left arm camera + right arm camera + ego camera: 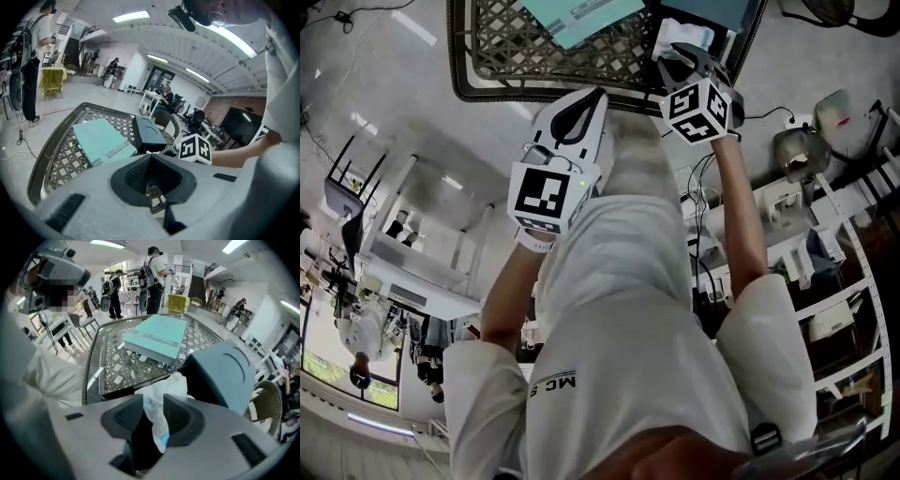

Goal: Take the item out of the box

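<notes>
A dark blue-grey box (225, 373) stands on the wicker lattice table (117, 366), also seen from the left gripper view as the box (149, 133). A white crumpled plastic-wrapped item (164, 390) sticks out of the box's dark opening and hangs down between my right gripper's (153, 405) jaws. Those jaws stand apart, with a dark gap beside the item's lower part. In the head view the right gripper (682, 58) reaches the item (677, 36) at the table's edge. My left gripper (151, 157) is shut on nothing and hovers in front of the table, left gripper (592, 98) short of the rim.
A flat teal box (157, 338) lies on the lattice behind the dark box, teal box (101, 140). A wicker chair (168, 123) stands beyond the table. People stand in the background. Shelves with gear and cables (825, 262) run along the right side.
</notes>
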Demonstrator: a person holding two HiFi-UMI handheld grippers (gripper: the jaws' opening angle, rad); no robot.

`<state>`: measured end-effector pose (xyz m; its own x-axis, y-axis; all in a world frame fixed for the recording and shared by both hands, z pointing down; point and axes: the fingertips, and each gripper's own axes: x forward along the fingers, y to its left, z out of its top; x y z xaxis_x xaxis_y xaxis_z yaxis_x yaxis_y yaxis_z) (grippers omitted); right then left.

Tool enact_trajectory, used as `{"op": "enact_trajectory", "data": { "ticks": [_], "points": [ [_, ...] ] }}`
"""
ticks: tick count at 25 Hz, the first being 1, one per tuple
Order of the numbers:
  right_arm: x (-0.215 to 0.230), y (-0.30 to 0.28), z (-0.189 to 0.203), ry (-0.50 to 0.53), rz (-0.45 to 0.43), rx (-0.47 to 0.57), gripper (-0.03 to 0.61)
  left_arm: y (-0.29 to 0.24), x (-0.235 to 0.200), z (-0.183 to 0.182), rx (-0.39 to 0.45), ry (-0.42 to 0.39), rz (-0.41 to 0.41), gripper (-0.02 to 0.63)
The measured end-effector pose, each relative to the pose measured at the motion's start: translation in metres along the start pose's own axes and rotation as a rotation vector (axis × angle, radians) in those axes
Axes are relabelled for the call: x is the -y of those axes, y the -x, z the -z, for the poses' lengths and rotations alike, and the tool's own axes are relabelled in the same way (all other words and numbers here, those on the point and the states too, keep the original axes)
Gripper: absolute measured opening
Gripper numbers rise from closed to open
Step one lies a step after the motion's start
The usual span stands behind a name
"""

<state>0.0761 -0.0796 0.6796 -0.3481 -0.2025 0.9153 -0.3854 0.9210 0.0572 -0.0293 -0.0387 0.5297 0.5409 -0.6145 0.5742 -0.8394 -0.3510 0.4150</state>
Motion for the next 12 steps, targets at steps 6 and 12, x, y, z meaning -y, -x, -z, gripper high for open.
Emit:
{"op": "enact_trajectory", "data": {
  "ticks": [6, 12],
  "points": [
    [0.001, -0.02, 0.01, 0.061, -0.007, -0.08, 0.132, -0.009, 0.002, 0.014, -0.014, 0.028, 0.012, 0.025],
    [0.005, -0.023, 0.008, 0.055, -0.018, -0.095, 0.059, -0.014, 0.0, 0.02, -0.02, 0.039, 0.009, 0.025]
  ]
}}
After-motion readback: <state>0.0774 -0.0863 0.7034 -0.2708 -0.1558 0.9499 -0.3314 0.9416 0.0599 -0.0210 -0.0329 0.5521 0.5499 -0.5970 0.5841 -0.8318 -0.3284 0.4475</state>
